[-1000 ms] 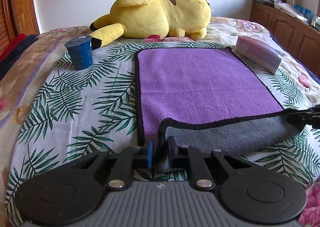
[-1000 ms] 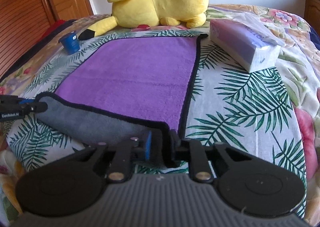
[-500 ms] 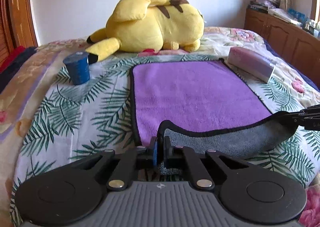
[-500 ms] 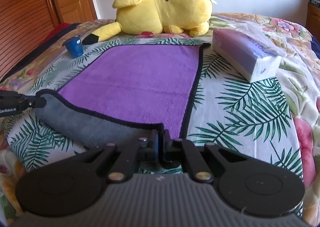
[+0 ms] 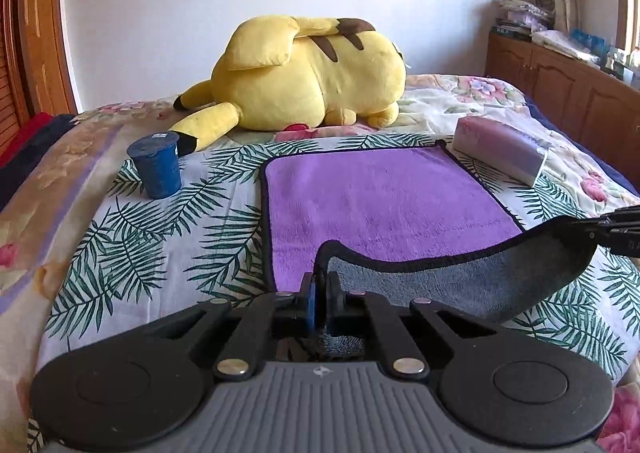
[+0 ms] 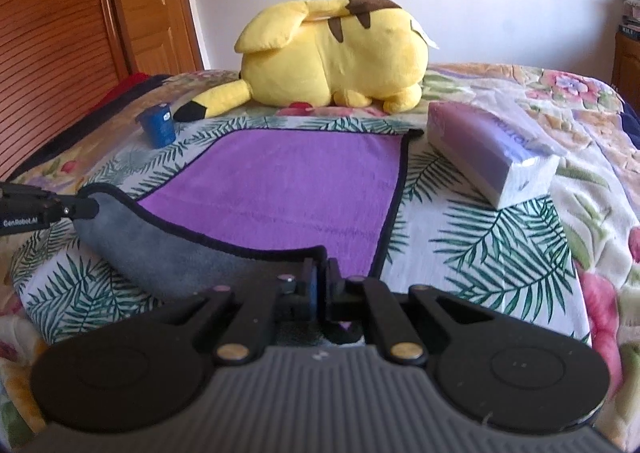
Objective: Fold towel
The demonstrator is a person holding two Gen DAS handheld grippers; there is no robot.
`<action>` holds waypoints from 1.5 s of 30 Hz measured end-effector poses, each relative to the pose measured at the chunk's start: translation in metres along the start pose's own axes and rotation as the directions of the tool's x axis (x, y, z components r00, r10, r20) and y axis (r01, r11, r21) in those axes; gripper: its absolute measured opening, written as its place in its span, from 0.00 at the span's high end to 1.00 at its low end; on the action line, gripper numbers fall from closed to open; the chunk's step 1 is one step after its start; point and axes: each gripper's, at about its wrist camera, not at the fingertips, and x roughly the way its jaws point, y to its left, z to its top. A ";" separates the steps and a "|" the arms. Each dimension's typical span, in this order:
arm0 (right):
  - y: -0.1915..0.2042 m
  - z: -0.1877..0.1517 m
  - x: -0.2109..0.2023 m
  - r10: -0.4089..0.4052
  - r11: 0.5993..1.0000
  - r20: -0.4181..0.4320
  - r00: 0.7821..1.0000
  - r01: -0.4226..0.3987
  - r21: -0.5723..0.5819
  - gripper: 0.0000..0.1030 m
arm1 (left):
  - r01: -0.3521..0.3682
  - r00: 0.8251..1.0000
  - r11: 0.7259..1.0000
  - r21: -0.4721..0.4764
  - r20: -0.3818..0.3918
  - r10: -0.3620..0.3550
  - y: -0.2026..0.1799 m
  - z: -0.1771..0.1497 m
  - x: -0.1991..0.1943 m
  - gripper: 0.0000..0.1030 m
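A purple towel (image 5: 380,197) with black trim and a grey underside lies on the bed; it also shows in the right wrist view (image 6: 280,189). My left gripper (image 5: 320,293) is shut on the towel's near left corner. My right gripper (image 6: 321,285) is shut on the near right corner. Both corners are lifted, so the near edge hangs between them with the grey side (image 5: 440,285) showing. The right gripper's tip (image 5: 612,225) shows at the left view's right edge, and the left gripper's tip (image 6: 48,207) at the right view's left edge.
A yellow plush toy (image 5: 304,73) lies beyond the towel's far edge. A blue cup (image 5: 158,165) stands to the towel's far left. A tissue pack (image 5: 500,145) lies at its far right. A wooden cabinet (image 5: 560,73) stands right of the bed, wooden doors (image 6: 60,33) left.
Both grippers have closed on the towel's near corners and risen, lifting the near edge off the bed. The cameras now look more level across the bed.
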 end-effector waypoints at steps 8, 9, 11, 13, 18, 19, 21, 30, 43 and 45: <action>-0.006 0.003 0.008 -0.010 1.000 0.005 1.000 0.010 -0.007 0.96 | 0.001 1.000 1.000 -0.005 -0.002 -0.001 0.005 0.003 0.010 0.96; -0.006 0.003 0.009 -0.008 1.000 0.005 1.000 0.008 -0.010 0.96 | 0.001 1.000 1.000 -0.004 -0.002 -0.001 0.005 0.004 0.011 0.96; -0.006 0.005 0.010 -0.008 1.000 0.008 1.000 0.008 -0.017 0.96 | 0.001 1.000 1.000 -0.002 0.004 -0.001 0.004 0.006 0.010 0.96; -0.006 0.007 0.011 -0.007 1.000 0.013 1.000 0.007 -0.021 0.96 | 0.003 1.000 1.000 -0.004 0.014 -0.003 0.004 0.009 0.010 0.96; -0.008 0.012 0.011 0.001 1.000 0.029 1.000 0.000 -0.012 0.96 | 0.013 0.999 1.000 -0.005 0.036 -0.012 0.002 0.018 0.007 0.96; -0.008 0.013 0.011 0.001 1.000 0.032 0.999 0.000 -0.012 0.96 | 0.014 0.999 1.000 -0.003 0.040 -0.014 0.002 0.021 0.007 0.96; -0.007 0.016 0.012 0.001 1.000 0.039 0.999 0.000 -0.019 0.96 | 0.014 0.999 1.000 0.003 0.046 -0.014 0.001 0.025 0.007 0.96; -0.008 0.033 0.021 -0.006 0.998 0.068 0.998 0.010 -0.057 0.96 | -0.020 0.994 1.000 0.007 0.107 0.019 0.003 0.042 0.012 0.96; -0.024 0.061 0.043 -0.023 0.997 0.108 0.994 0.031 -0.067 0.96 | -0.024 0.990 0.999 0.023 0.143 0.021 0.010 0.070 0.036 0.96; -0.024 0.066 0.047 -0.028 0.996 0.119 0.993 0.037 -0.078 0.96 | -0.024 0.989 0.999 0.023 0.146 0.020 0.011 0.075 0.041 0.96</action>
